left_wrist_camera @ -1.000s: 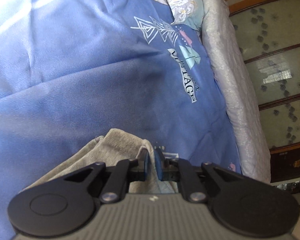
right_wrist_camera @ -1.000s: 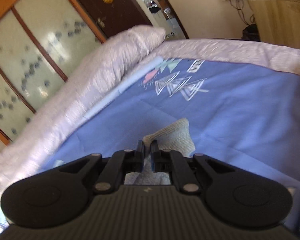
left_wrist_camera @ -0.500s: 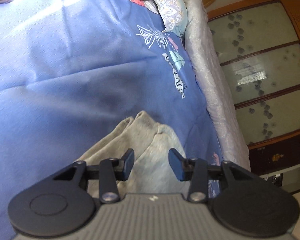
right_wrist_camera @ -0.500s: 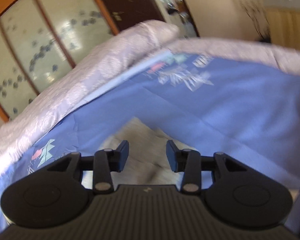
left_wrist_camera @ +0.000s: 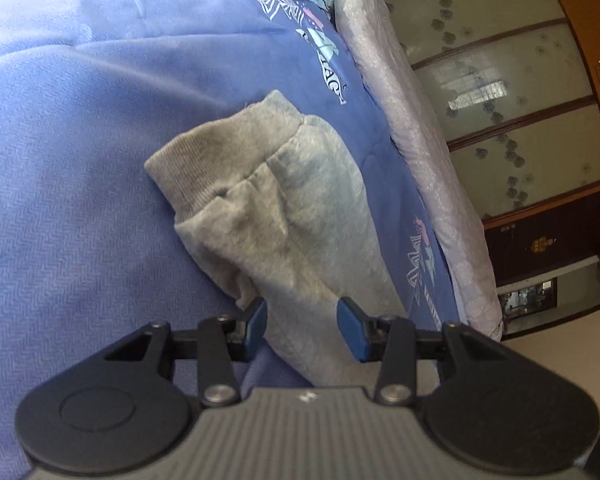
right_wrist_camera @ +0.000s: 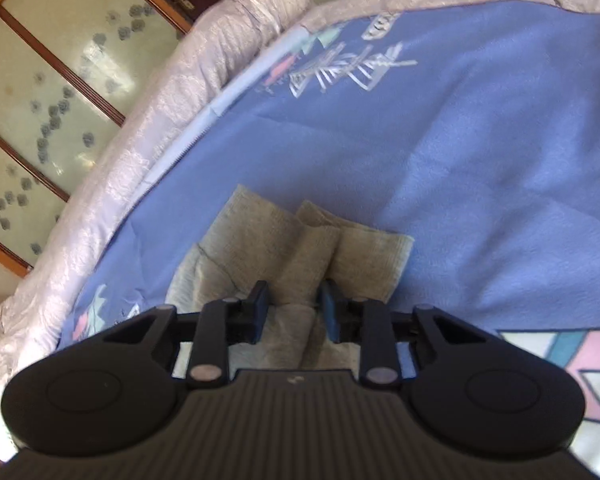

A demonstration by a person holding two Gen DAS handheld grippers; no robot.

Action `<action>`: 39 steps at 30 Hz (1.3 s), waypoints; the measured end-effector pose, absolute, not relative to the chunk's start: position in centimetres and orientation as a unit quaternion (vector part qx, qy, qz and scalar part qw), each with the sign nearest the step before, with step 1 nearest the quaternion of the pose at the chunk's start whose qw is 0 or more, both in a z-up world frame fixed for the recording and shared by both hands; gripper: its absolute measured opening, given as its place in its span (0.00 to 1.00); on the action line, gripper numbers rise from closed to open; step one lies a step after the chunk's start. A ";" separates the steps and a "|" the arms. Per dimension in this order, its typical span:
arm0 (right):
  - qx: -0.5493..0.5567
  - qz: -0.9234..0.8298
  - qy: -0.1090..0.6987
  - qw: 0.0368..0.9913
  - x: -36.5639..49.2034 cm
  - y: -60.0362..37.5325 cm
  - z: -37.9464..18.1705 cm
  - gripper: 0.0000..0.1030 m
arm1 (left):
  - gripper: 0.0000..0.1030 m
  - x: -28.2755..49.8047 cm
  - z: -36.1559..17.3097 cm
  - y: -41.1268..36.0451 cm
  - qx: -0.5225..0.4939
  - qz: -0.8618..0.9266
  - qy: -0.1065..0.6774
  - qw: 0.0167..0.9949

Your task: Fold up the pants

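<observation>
Grey pants (left_wrist_camera: 276, 208) lie bunched on the blue bedspread (left_wrist_camera: 80, 152), near its pale quilted edge (left_wrist_camera: 416, 160). Left claw (left_wrist_camera: 302, 326) stands apart above one leg, clear of the cloth. Right claw (right_wrist_camera: 294, 316), having just been closing, appears clamped on a raised ridge of fabric, though blur obscures contact. Risk: a shallow pinch may slip free, collapsing the fold.

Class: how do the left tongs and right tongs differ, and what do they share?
Left tongs, just opened, stand wide over flat pants; right tongs, just closing, pinch a raised fold. Left tongs face a ribbed cuff; right tongs face squared layers. Both point down at the pants on a blue blanket.
</observation>
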State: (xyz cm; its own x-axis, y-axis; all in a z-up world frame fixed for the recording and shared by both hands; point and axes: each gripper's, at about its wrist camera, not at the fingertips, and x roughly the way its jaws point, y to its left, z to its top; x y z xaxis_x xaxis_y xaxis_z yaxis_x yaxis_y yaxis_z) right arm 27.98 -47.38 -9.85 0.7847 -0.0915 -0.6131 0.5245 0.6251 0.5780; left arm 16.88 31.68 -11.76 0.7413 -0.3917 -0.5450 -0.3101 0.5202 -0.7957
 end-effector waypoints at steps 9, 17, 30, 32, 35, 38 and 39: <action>0.316 -0.211 0.274 0.884 24.4 -48.4 -6.8 0.17 | 0.37 16.4 -12.5 30.7 -0.471 -0.003 0.376 0.798; 0.421 -0.198 0.270 0.843 21.2 -50.1 -9.4 0.38 | 0.51 15.4 -13.4 32.4 -0.495 0.027 0.366 0.787; 0.439 -0.180 0.268 0.838 24.3 -48.4 -10.7 0.16 | 0.29 19.4 -15.3 34.1 -0.560 0.073 0.296 0.770; 0.434 -0.189 0.265 0.840 24.1 -48.1 -10.3 0.13 | 0.16 20.1 -16.0 34.3 -0.568 0.070 0.304 0.761; 0.397 -0.192 0.248 0.862 23.0 -47.4 -8.0 0.13 | 0.15 19.2 -14.6 35.3 -0.583 0.068 0.290 0.755; 0.375 -0.183 0.230 0.879 20.7 -47.5 -4.9 0.12 | 0.14 17.8 -11.1 36.4 -0.563 0.051 0.281 0.775; 0.367 -0.179 0.225 0.885 19.8 -47.4 -3.8 0.12 | 0.13 17.3 -9.9 36.7 -0.558 0.047 0.282 0.780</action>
State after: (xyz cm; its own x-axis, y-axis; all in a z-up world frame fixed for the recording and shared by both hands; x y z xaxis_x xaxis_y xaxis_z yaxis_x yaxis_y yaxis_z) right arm 19.83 -47.42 -3.77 0.8347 -0.1508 -0.5297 0.4813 0.6673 0.5684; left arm 17.31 36.71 -9.86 0.8370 -0.2415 -0.4910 -0.3866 0.3740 -0.8430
